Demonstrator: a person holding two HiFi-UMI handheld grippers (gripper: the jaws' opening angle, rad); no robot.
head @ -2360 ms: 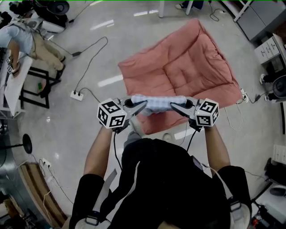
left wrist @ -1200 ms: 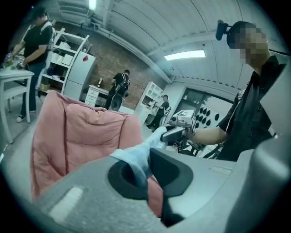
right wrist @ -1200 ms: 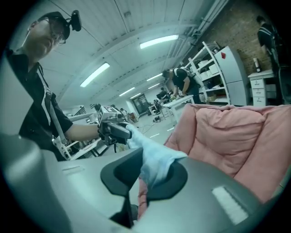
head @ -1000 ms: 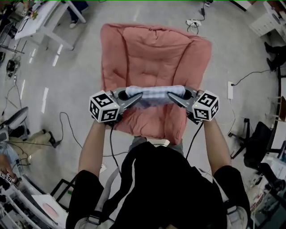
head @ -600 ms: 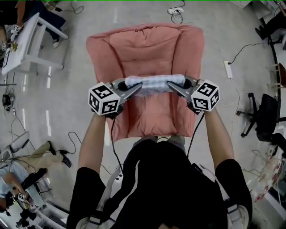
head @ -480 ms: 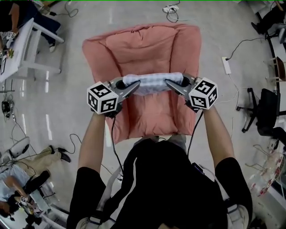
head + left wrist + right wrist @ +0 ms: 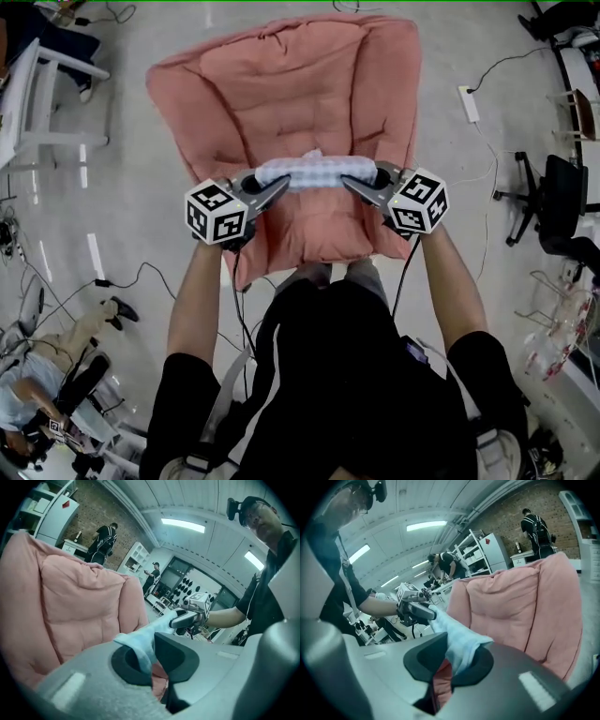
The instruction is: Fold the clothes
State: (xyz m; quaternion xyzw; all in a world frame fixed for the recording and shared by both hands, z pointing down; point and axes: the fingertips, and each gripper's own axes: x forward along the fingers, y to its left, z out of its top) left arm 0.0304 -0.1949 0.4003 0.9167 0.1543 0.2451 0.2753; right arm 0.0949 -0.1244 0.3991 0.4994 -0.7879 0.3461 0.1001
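Both grippers, left (image 7: 270, 190) and right (image 7: 360, 187), were clamped on a folded pale-blue cloth (image 7: 314, 172) stretched above the pink cushion (image 7: 281, 84).

Head view looks steeply down; the left tool (image 7: 279, 186) and right tool (image 7: 349, 184) views, close behind their jaws, face each other. All seemingly share the quilted pink cushion (image 7: 281, 84).

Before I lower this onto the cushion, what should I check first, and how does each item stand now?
1. Left tool shut on the light blue garment: ok.
2. Right tool shut on the garment's other end: ok.
3. Garment stretched straight between the tools, no sag: ok.
4. Pink cushion lies under the garment in the head view: ok.
5. Garment's edges lined up: cannot tell, it is bunched.
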